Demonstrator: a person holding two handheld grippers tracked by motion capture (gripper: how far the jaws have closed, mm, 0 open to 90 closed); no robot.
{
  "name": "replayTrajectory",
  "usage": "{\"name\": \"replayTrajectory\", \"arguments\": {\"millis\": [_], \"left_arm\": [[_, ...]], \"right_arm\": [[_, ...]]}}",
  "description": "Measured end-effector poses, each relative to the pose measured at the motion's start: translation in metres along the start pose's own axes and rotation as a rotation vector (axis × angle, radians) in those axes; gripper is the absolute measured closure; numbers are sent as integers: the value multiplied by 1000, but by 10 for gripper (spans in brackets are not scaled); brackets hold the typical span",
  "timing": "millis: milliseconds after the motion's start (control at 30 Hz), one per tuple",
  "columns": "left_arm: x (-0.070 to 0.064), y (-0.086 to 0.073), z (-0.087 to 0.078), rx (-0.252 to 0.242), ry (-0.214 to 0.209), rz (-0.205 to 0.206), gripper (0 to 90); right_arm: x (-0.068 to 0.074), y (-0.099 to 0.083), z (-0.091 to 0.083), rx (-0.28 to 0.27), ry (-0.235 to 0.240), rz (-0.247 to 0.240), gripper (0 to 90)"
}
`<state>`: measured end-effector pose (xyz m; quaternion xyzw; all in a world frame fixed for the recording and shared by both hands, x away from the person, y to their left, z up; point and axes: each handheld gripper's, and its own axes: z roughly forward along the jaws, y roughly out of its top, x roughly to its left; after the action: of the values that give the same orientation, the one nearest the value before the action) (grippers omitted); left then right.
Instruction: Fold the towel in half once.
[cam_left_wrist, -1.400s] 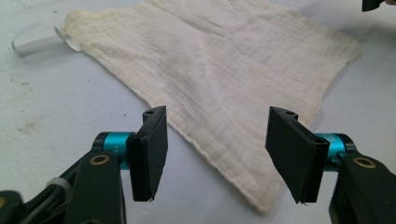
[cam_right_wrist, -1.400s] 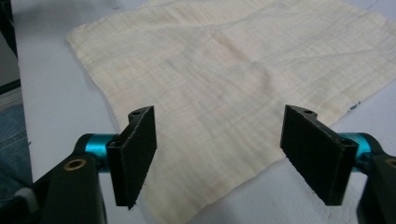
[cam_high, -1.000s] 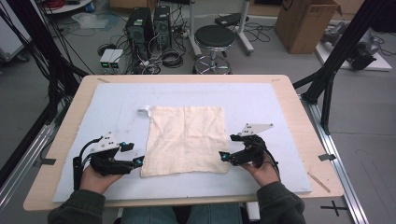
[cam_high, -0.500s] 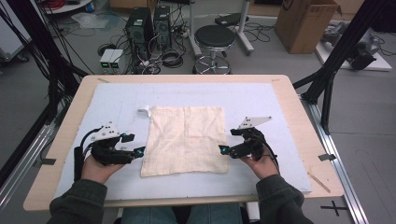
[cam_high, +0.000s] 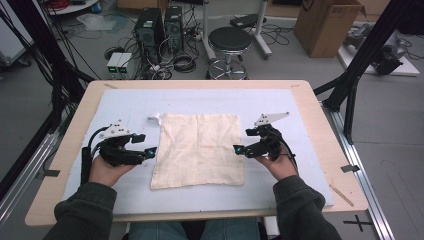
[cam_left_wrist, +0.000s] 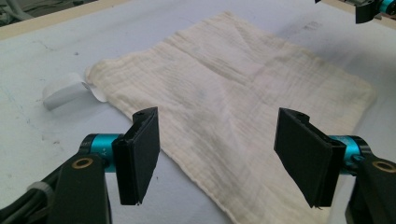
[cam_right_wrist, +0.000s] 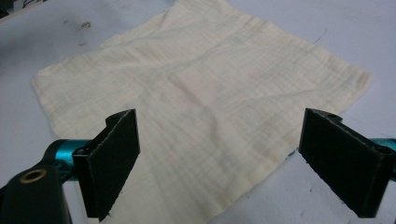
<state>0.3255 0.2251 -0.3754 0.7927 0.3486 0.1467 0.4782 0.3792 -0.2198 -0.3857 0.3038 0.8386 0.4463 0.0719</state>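
A cream cloth (cam_high: 199, 149) lies spread flat on the pale blue mat (cam_high: 280, 100) in the middle of the table. A white tag (cam_high: 154, 119) sticks out at its far left corner, seen too as the tag (cam_left_wrist: 65, 91). My left gripper (cam_high: 145, 145) hovers at the cloth's left edge, open, with the cloth (cam_left_wrist: 233, 84) showing between its jaws. At the right edge my right gripper (cam_high: 243, 141) is open as well, its jaws wide apart over the cloth (cam_right_wrist: 201, 93). Neither holds anything.
The mat covers most of the wooden table (cam_high: 320, 135). Beyond the far edge stand a black stool (cam_high: 229, 40), computer towers (cam_high: 160, 25) with cables, and a cardboard box (cam_high: 325, 20). Black frame legs (cam_high: 360, 60) rise at the right.
Both grippers have moved forward and inward along the cloth's side edges, from near its front corners to about mid-edge. The cloth has not moved.
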Motion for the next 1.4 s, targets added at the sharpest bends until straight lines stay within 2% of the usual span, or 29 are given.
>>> {"name": "replayTrajectory", "arguments": {"millis": [33,133,467,500,667,833,967,1033,1100,1400], "left_arm": [[1,0,1,-5,0,-12,318],[4,3,3,2,-9,-9,333],[16,15,11,16,16,-15,342],[17,17,12,16,17,-17,341],[21,28,16,21,17,-11,342],[28,34,24,32,20,-22,341],[35,41,29,22,24,-38,340],[39,44,32,33,22,-49,340],[44,47,34,46,29,-48,340],[64,60,48,36,65,-78,364]], "right_arm": [[-1,1,1,-2,-2,5,119],[-7,5,3,8,-6,6,120],[-18,28,10,24,-18,-9,120],[-20,30,10,12,-16,-22,120],[-25,40,11,12,-21,-21,120],[-35,47,12,10,-36,-22,120],[-44,54,11,11,-47,-2,120],[-50,57,12,13,-53,7,120],[-54,60,14,19,-63,11,120],[-71,70,29,48,-84,34,156]]}}
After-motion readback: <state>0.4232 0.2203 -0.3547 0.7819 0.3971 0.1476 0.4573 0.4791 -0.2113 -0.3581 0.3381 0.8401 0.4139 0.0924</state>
